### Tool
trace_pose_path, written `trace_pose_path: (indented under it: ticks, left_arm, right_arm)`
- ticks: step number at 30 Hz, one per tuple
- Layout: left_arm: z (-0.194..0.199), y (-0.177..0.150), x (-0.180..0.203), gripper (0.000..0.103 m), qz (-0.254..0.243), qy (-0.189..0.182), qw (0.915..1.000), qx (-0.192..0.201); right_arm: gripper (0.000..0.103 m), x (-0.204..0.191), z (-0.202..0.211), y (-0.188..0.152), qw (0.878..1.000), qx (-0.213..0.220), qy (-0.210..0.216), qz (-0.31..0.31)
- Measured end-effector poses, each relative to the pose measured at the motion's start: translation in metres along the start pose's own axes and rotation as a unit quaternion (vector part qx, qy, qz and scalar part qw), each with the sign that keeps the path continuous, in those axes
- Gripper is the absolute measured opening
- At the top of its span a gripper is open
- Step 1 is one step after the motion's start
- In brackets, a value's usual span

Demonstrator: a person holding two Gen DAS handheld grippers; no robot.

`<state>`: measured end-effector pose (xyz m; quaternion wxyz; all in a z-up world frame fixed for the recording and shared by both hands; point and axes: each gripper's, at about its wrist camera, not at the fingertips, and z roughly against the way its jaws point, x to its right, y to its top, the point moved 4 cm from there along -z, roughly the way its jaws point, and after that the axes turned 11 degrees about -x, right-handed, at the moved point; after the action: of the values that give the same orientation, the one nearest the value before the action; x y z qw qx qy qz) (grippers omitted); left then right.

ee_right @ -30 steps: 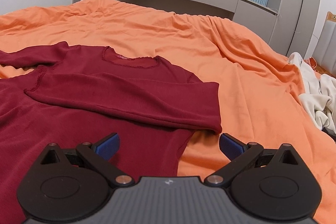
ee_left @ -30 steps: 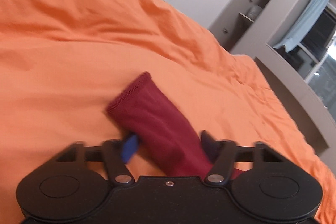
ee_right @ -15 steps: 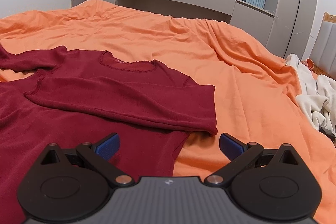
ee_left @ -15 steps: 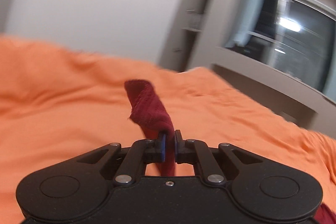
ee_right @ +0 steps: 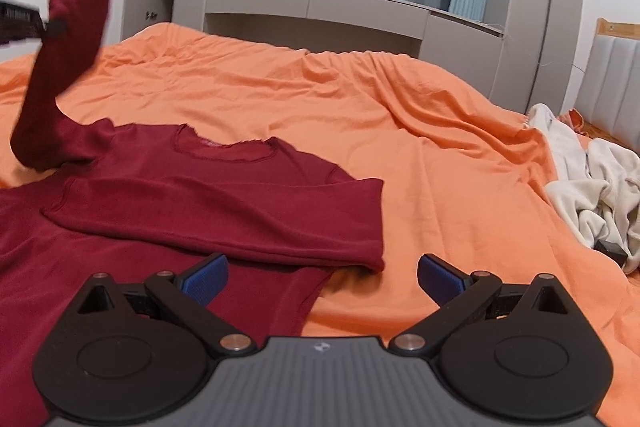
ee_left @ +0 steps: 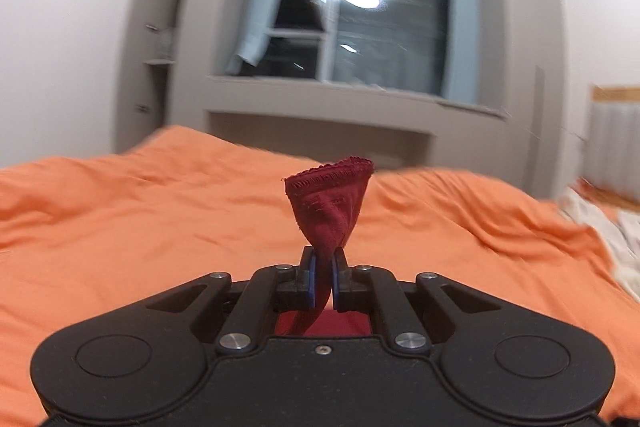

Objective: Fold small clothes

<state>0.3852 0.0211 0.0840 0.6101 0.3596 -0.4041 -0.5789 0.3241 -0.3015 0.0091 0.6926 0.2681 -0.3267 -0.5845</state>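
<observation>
The left gripper [ee_left: 323, 277] pinched the dark red knit shirt's sleeve cuff [ee_left: 330, 201], lifted at upper left; the right gripper [ee_right: 322, 277] gaped wide. Best laid flat across the chest.

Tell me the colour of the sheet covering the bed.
Orange, plain with no pattern. The sheet shows best in the right wrist view.

Left gripper [ee_left: 323, 277]: all-black body, black linkage arms, silver pivot screws, blue finger pads. Right gripper [ee_right: 322, 277]: same black linkages and blue pads, but ribbed grey centre plate with small logo.
</observation>
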Motion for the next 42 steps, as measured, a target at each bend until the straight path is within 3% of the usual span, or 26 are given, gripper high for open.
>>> trace_pose_path:
  ticks: [3, 8, 12, 18, 24, 27, 32, 36, 38, 42]
  left_arm:
    - [-0.011, -0.028, 0.040, 0.008, -0.041, -0.035, 0.9979, -0.037]
    - [-0.028, -0.082, 0.080, 0.008, -0.103, -0.077, 0.9853, -0.113]
    - [-0.029, -0.108, 0.084, 0.008, -0.137, -0.092, 0.9759, -0.143]
    - [-0.032, -0.113, 0.080, 0.015, -0.139, -0.126, 0.9630, -0.193]
    - [-0.031, -0.122, 0.079, 0.031, -0.135, -0.166, 0.9489, -0.232]
    - [-0.029, -0.124, 0.082, 0.048, -0.143, -0.182, 0.9429, -0.239]
    - [-0.025, -0.120, 0.079, 0.085, -0.138, -0.190, 0.9419, -0.240]
    - [-0.023, -0.110, 0.061, 0.094, -0.104, -0.184, 0.9473, -0.241]
    - [-0.024, -0.104, 0.044, 0.100, -0.078, -0.165, 0.9539, -0.238]
    - [-0.027, -0.094, 0.005, 0.101, -0.025, -0.118, 0.9631, -0.241]
  right_arm:
    - [0.103, 0.008, 0.000, 0.000, 1.000, -0.001, -0.002, -0.014]
    - [0.103, 0.017, 0.000, 0.000, 0.999, -0.002, -0.002, -0.032]
    - [0.103, 0.017, 0.001, 0.000, 0.999, 0.000, -0.004, -0.034]
    - [0.103, 0.014, 0.000, 0.000, 1.000, -0.004, -0.001, -0.029]
    - [0.103, 0.010, -0.003, 0.000, 1.000, -0.009, 0.002, -0.021]
    - [0.103, 0.007, -0.004, 0.000, 1.000, -0.010, 0.002, -0.016]
    - [0.103, 0.003, -0.007, -0.002, 1.000, -0.016, 0.006, -0.010]
    - [0.103, -0.003, -0.009, -0.003, 1.000, -0.020, 0.008, 0.000]
    - [0.103, -0.007, -0.010, -0.004, 1.000, -0.022, 0.010, 0.008]
    - [0.103, -0.014, -0.014, -0.006, 0.999, -0.026, 0.009, 0.026]
